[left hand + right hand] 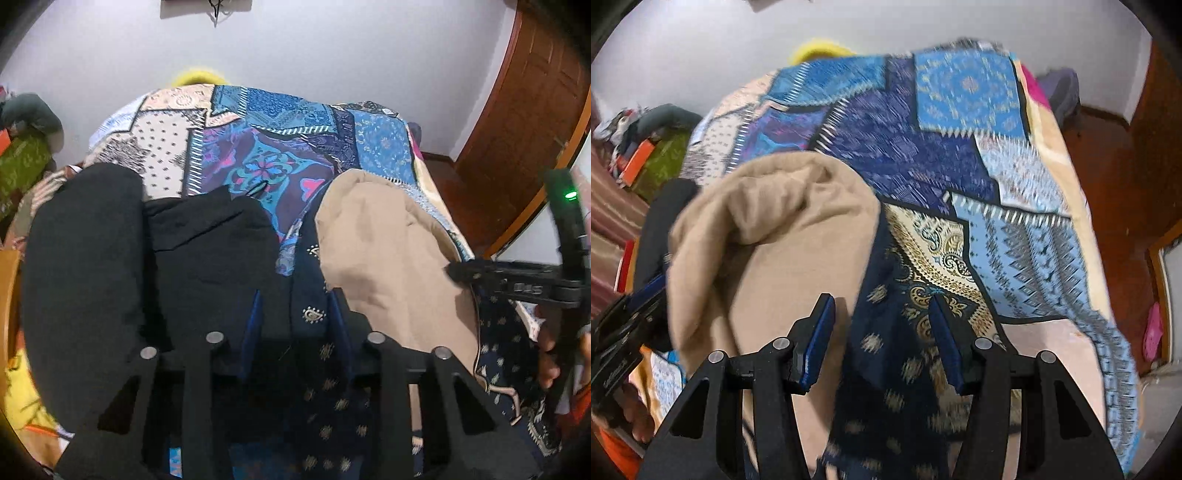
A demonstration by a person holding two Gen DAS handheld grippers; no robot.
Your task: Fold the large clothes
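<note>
A navy garment with gold motifs [314, 314] lies heaped on a patchwork bedspread [266, 147], with a beige cloth [388, 258] and a black cloth [207, 251] beside it. My left gripper [295, 317] has its blue pads apart, with navy and black cloth bunched between and over them. My right gripper [882, 332] is open above the navy garment [886, 369], its left finger [820, 332] over the beige cloth [768, 240]. The right gripper also shows at the right edge of the left wrist view [458, 271], touching the beige cloth.
The bed [1034, 229] fills both views. A white wall [295, 44] is behind it. A wooden door [524, 110] and brown floor [1108, 166] are to the right. Piled clothes and a green item [22, 162] sit at the left.
</note>
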